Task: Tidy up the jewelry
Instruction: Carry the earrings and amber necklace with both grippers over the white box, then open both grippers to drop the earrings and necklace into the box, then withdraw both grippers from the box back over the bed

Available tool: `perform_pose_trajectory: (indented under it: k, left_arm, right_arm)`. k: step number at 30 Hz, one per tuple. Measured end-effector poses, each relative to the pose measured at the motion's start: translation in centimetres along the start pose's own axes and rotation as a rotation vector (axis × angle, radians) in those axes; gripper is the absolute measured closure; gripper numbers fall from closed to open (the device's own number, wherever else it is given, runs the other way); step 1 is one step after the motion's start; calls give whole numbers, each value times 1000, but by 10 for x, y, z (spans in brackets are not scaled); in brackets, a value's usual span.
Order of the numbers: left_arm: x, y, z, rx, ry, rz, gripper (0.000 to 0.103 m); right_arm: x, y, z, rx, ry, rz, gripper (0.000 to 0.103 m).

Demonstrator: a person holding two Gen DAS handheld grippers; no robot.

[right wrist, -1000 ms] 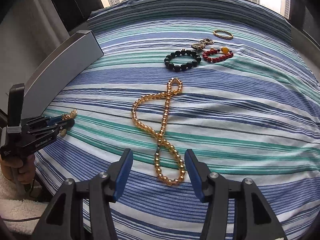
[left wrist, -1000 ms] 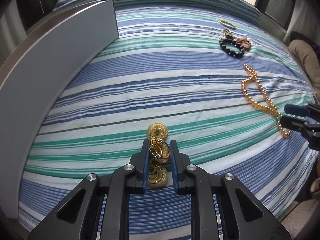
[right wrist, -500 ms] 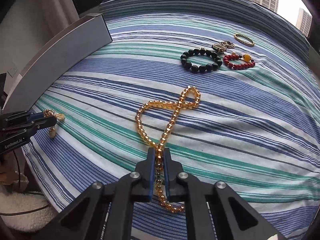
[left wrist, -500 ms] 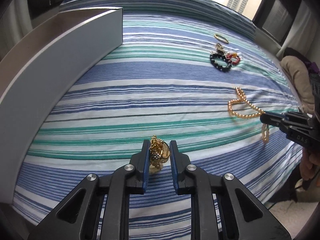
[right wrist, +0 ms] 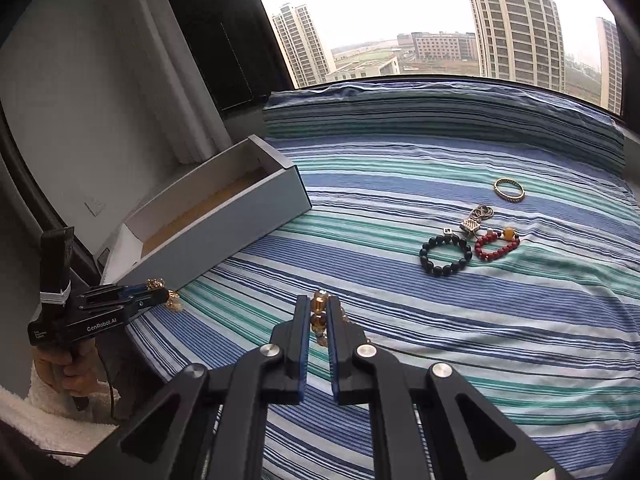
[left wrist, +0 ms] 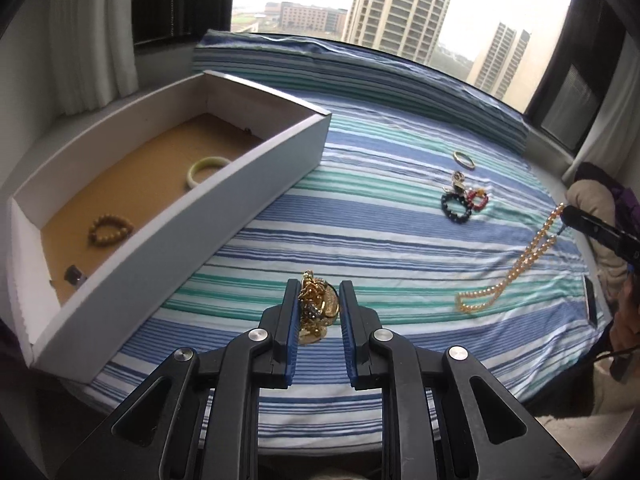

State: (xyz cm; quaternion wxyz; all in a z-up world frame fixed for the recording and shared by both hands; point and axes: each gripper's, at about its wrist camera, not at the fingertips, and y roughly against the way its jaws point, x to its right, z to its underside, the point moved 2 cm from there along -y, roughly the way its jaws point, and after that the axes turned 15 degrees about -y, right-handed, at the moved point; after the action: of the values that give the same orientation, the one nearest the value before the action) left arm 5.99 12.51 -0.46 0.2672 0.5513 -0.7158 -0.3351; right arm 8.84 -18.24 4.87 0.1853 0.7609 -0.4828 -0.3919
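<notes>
My left gripper (left wrist: 318,296) is shut on a cluster of gold earrings (left wrist: 316,306) and holds it above the striped bedspread, right of the white box (left wrist: 224,204). It also shows in the right wrist view (right wrist: 160,294). My right gripper (right wrist: 319,312) is shut on the amber bead necklace (right wrist: 319,314). In the left wrist view the necklace (left wrist: 516,268) hangs from that gripper (left wrist: 564,212), its lower end resting on the bedspread. The box holds a pale green bangle (left wrist: 208,168), a brown bead bracelet (left wrist: 110,230) and a small dark piece (left wrist: 74,274).
On the bedspread (right wrist: 440,320) lie a black bead bracelet (right wrist: 446,254), a red bead bracelet (right wrist: 496,246), a metal charm with rings (right wrist: 476,220) and a gold bangle (right wrist: 509,190). The box (right wrist: 224,220) stands at the bed's left edge. A window lies beyond.
Both grippers have risen with their loads. The earrings left the bedspread. The right gripper closed on the necklace and lifted its upper part. The box interior came into view.
</notes>
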Motion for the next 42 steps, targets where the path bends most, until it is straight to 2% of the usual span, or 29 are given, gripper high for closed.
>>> perform_pose_trajectory:
  k: [4, 7, 9, 12, 17, 21, 25, 30, 31, 33, 34, 35, 36, 37, 42]
  left_arm:
    - [-39, 37, -12, 29, 45, -60, 86]
    - [-74, 61, -23, 45, 90, -133, 86]
    - [-99, 71, -30, 47, 128, -177, 86]
    - [-132, 75, -41, 45, 170, -203, 86]
    - [-182, 56, -53, 20, 218, -233, 86]
    - [-220, 32, -53, -12, 257, -277, 86]
    - [-262, 5, -38, -65, 314, -328, 86]
    - [-300, -35, -2, -155, 362, -401, 84]
    - [-305, -42, 6, -173, 368, -416, 82]
    - [-310, -48, 19, -188, 390, -437, 67]
    - [-309, -48, 24, -190, 398, -444, 49]
    - [-306, -44, 27, -175, 402, -452, 37]
    - [-300, -40, 29, -156, 397, -456, 34]
    - [-292, -35, 30, -142, 382, -459, 31]
    - [-231, -15, 25, -81, 287, -452, 22]
  right_arm:
    - [-41, 7, -27, 40, 64, -70, 95]
    - [-79, 10, -54, 68, 130, -123, 95]
    - [-109, 7, -73, 77, 183, -158, 95]
    - [-155, -5, -102, 101, 270, -177, 95]
    - [-226, -41, -141, 66, 313, -265, 95]
    - [-276, -82, -153, 24, 352, -315, 95]
    - [-311, -136, -148, -33, 402, -320, 95]
    - [-336, -218, -120, -120, 457, -286, 95]
    - [-338, -234, -114, -137, 465, -281, 95]
    - [-342, -265, -101, -196, 465, -262, 93]
    - [-341, -277, -95, -215, 465, -241, 88]
    - [-340, -285, -90, -219, 466, -218, 81]
    - [-336, -289, -85, -211, 467, -197, 59]
    - [-333, -287, -82, -191, 468, -181, 49]
    - [-301, -252, -57, -87, 498, -52, 49]
